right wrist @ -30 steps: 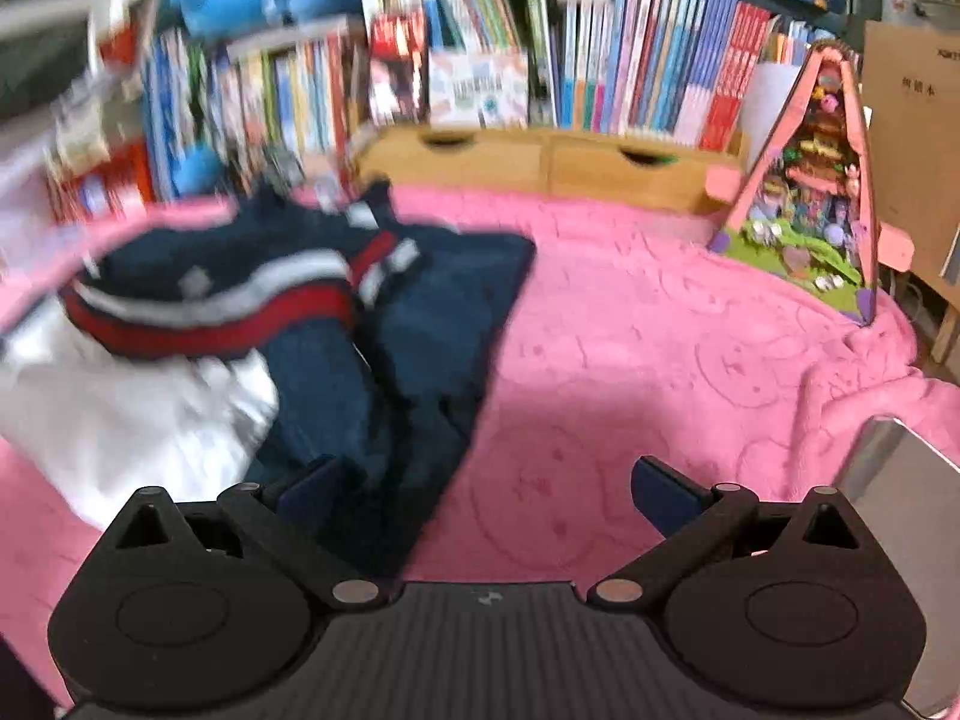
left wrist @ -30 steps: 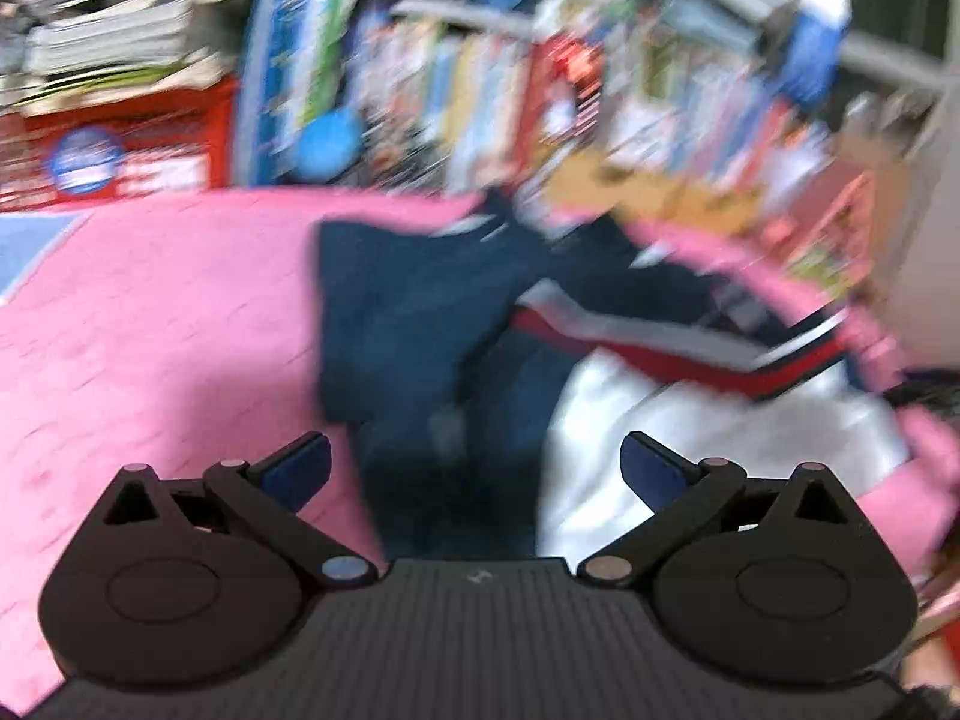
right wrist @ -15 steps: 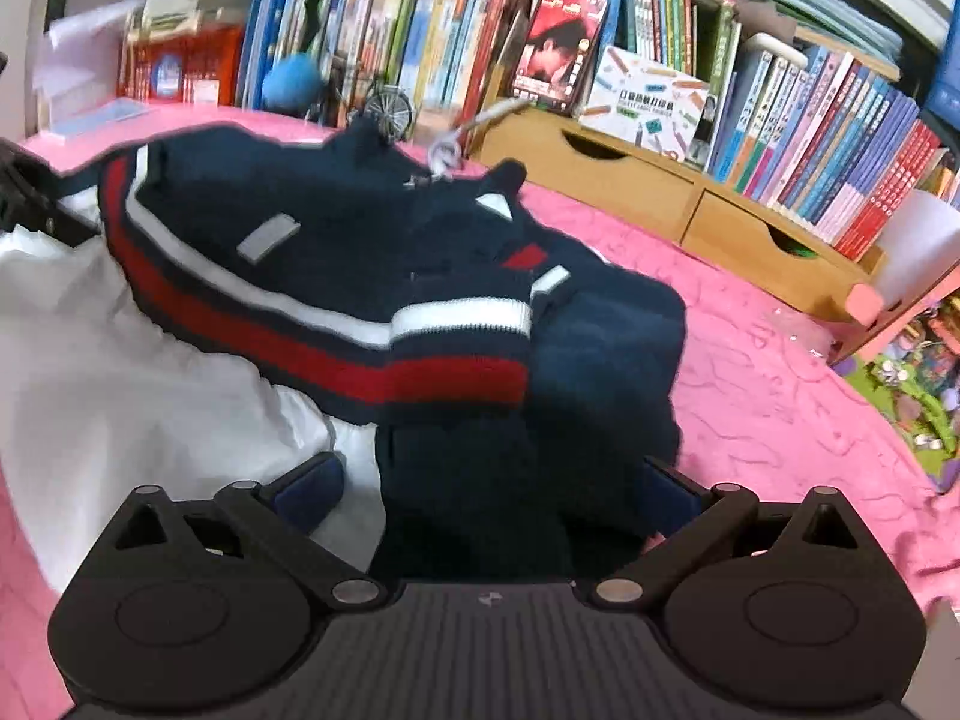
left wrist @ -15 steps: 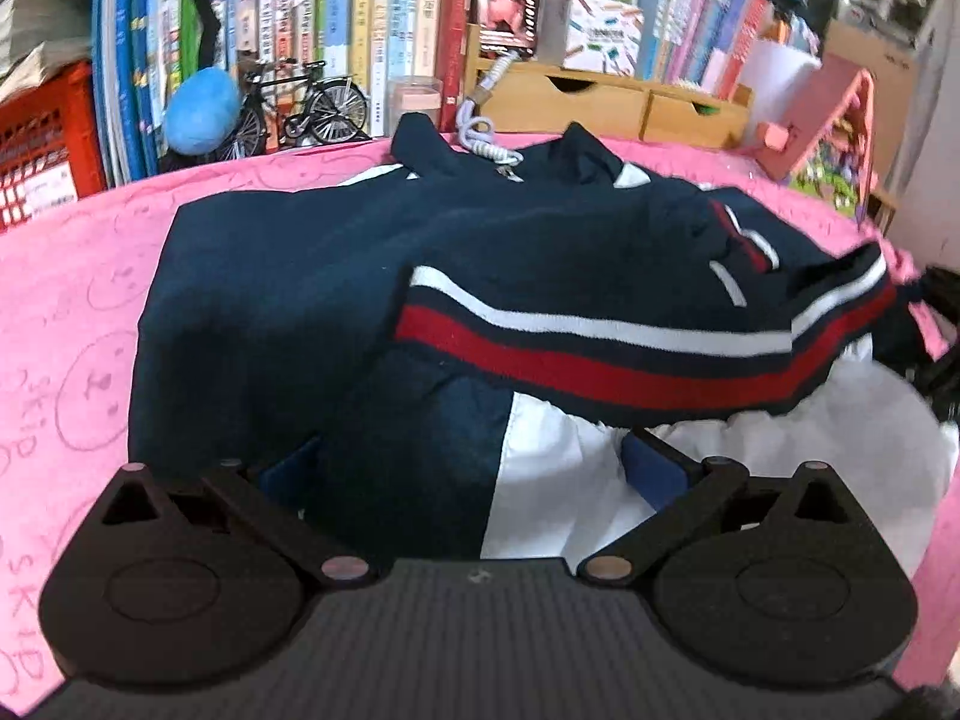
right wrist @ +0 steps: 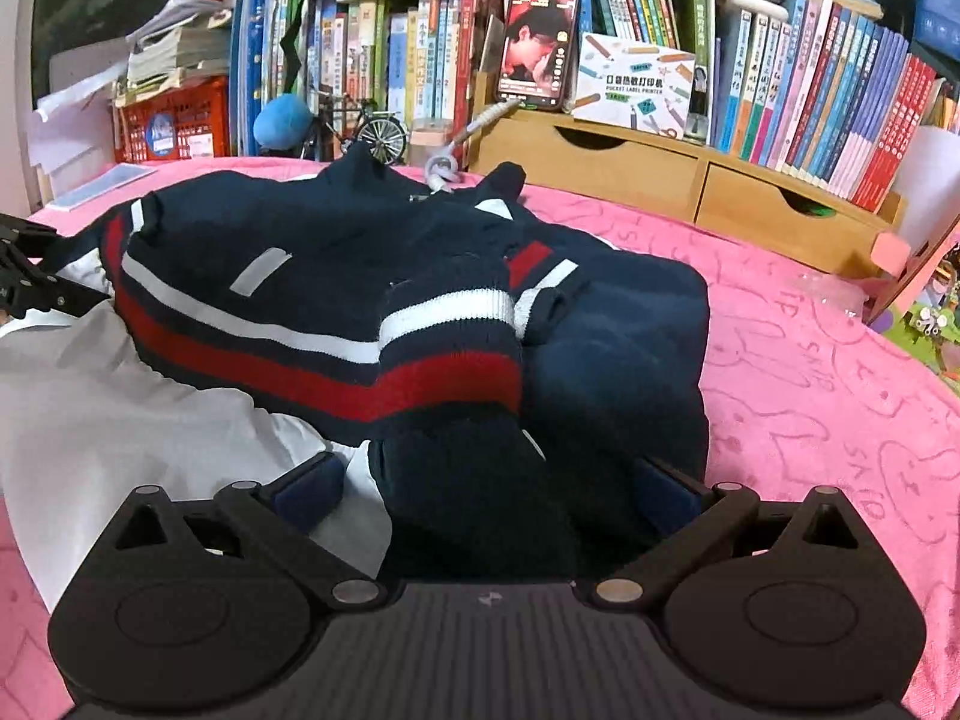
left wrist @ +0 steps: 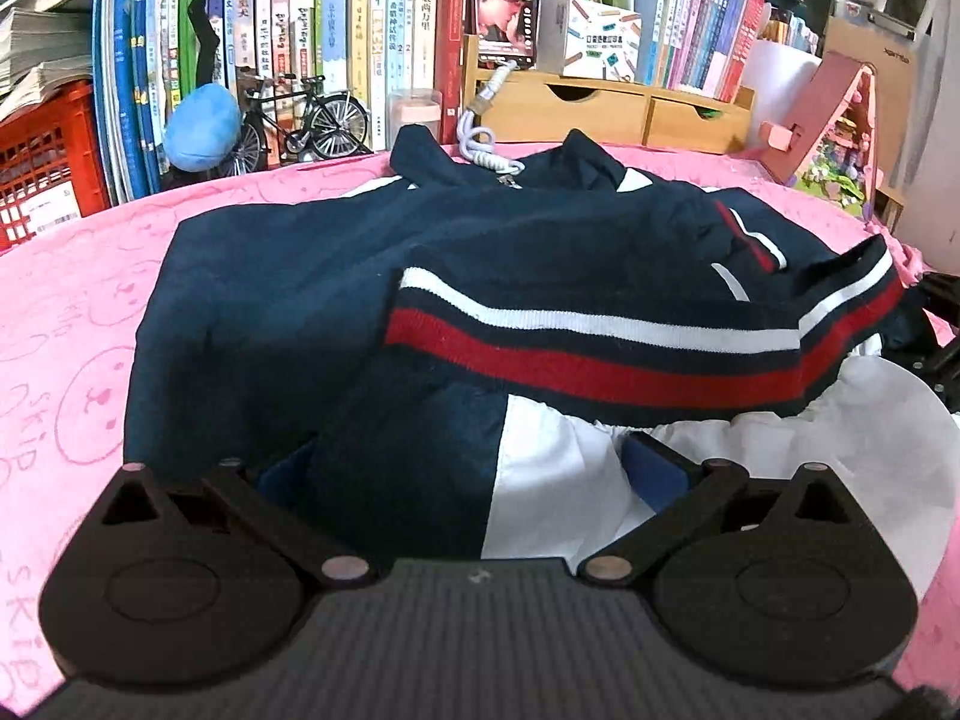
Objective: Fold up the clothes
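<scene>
A navy jacket with a red and white striped hem and white lining lies bunched on the pink blanket. My left gripper is open, its blue pads straddling the near edge of the cloth. In the right wrist view the same jacket fills the middle, its striped cuff folded over. My right gripper is open around the dark sleeve fabric at the near edge. The other gripper shows at the far left.
Behind the blanket stand a wooden drawer unit, rows of books, a phone, a toy bicycle, a blue ball and a red crate. A pink toy house sits at the right.
Both grippers have swung toward the jacket and come down to its near edge. Their pads now straddle the cloth, still spread wide.
</scene>
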